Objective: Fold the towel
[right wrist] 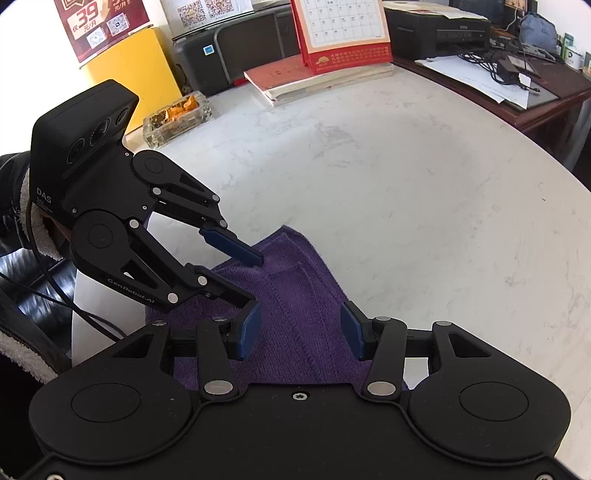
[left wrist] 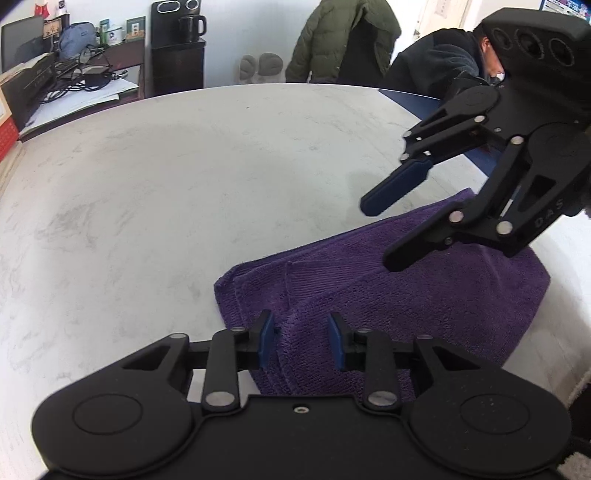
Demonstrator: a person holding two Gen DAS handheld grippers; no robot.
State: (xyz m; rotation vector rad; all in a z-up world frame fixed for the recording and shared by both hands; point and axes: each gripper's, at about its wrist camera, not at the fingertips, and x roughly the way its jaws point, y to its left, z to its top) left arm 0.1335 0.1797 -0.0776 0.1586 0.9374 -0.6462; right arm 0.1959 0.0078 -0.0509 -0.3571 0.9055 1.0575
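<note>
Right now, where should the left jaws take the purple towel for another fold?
Probably the layered corner of the purple towel on the table. Stacked edges show there and it lies flat, so come in low from the bare tabletop side. The left gripper is open over the cloth.

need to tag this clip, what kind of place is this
Probably a small office: a printer and a desk calendar beside the white table, and a cluttered desk with cables.

purple towel (left wrist: 388, 295), both claws apparently apart
</note>
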